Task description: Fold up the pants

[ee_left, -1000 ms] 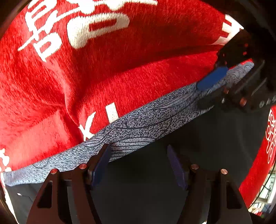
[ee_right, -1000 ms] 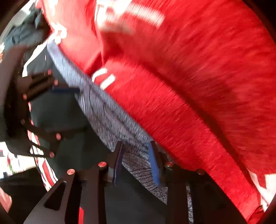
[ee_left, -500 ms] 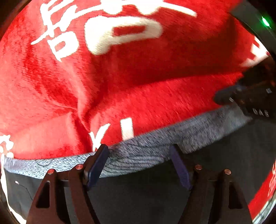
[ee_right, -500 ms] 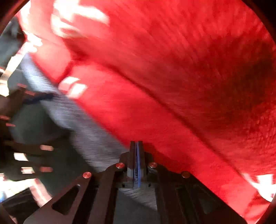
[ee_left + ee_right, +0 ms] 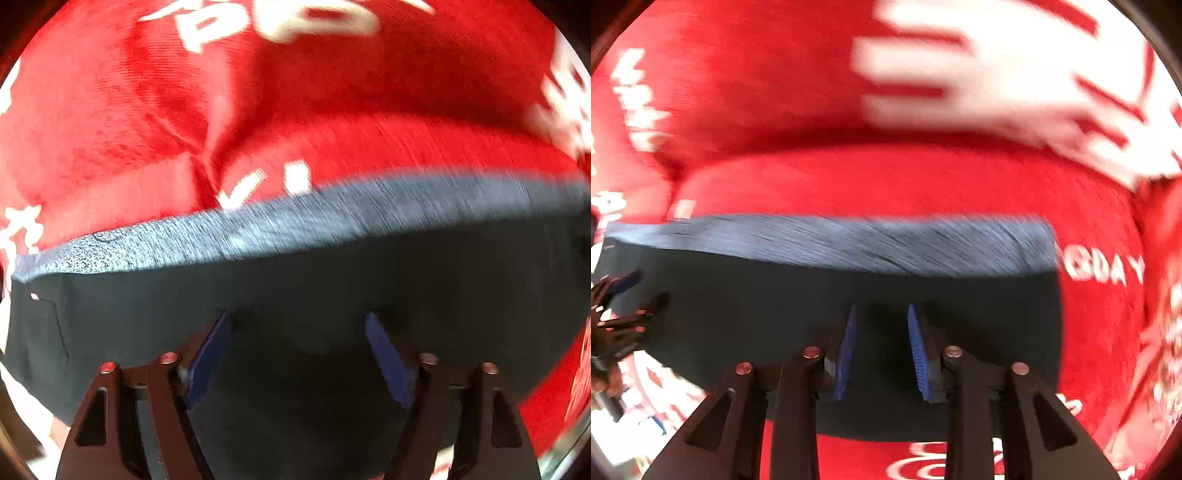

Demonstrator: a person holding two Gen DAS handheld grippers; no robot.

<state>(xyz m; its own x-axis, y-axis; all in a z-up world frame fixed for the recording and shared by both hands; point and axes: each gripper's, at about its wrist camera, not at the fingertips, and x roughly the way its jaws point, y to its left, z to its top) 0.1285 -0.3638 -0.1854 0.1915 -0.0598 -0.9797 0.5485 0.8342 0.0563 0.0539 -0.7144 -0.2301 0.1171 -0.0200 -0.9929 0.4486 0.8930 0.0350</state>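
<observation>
Pants (image 5: 295,295): dark navy garment, lying flat on the red cloth, now filling the lower half of both wrist views; it is sitting under and ahead of both claws.
Waistband (image 5: 332,218): speckled grey band running across the far edge of the pants, no longer being pinched; in the right wrist view it (image 5: 849,243) is stretching nearly straight from left to right.
Pocket seam (image 5: 55,325): faint stitched outline showing at the left end of the dark fabric.
Right claw (image 5: 881,325): a second ago straddling the waistband, half a second ago clenched tight; now released, blue pads standing apart, nothing between them, dark fabric showing in the gap.
Left claw (image 5: 297,325): spread wide as it was a second ago, gripping nothing; its tips, earlier reaching to the waistband, are now lying short of it over the dark fabric.
Left claw, from the right wrist view (image 5: 624,295): appearing at the far left edge over the corner of the pants; blurred, so how its jaws stand cannot be told there.
Red cloth (image 5: 258,110): fleecy covering with white lettering, spreading beyond the pants on all sides; what is carrying it cannot be told.
Change: both cameras are pulling back from the waistband, both views smeared by motion.
Reading for the task: the waistband appears to have been set down and let go; one laying-out or fold step is likely ending, and a fresh grip will probably be needed.
</observation>
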